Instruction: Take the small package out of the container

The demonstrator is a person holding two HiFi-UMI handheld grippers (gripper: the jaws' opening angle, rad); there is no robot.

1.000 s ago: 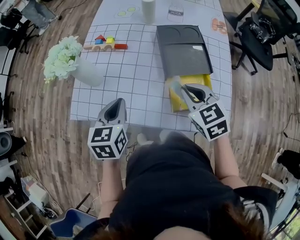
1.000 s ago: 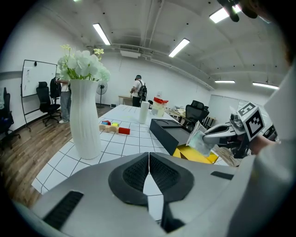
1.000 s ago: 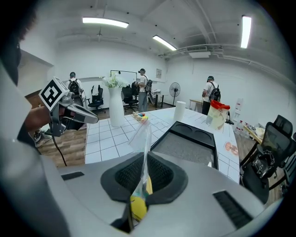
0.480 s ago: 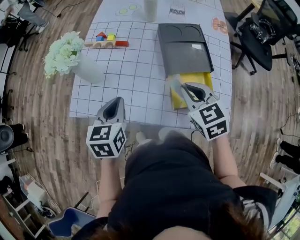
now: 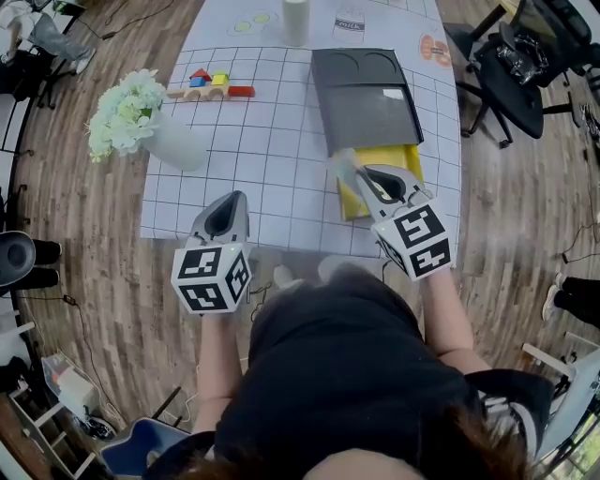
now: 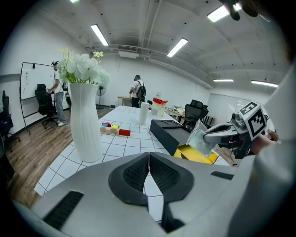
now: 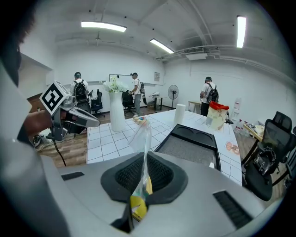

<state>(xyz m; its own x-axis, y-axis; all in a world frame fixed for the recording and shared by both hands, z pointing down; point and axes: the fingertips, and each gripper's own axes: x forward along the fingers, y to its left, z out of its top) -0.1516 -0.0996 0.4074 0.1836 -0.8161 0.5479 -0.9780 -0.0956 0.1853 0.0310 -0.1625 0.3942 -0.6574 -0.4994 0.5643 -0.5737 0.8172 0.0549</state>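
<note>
My right gripper [image 5: 361,175] is shut on a small clear plastic package [image 7: 141,157], which stands up between its jaws, lifted above the yellow tray [image 5: 382,161] that sticks out of the dark grey container [image 5: 366,98]. In the head view the package [image 5: 344,166] shows as a pale wisp at the jaw tips. From the left gripper view the same package [image 6: 202,138] hangs from the right gripper [image 6: 213,135] over the yellow tray [image 6: 196,155]. My left gripper [image 5: 225,208] is shut with nothing in it, low at the table's near edge; its jaws [image 6: 148,169] meet.
A white vase of white flowers [image 5: 161,134] stands at the table's left. Coloured blocks [image 5: 212,85] lie further back, with a white cylinder [image 5: 295,19] beyond. Office chairs [image 5: 511,70] stand to the right. People [image 7: 207,96] stand far off in the room.
The right gripper with the package has drifted slightly up and left above the yellow tray. The left gripper has barely moved.
</note>
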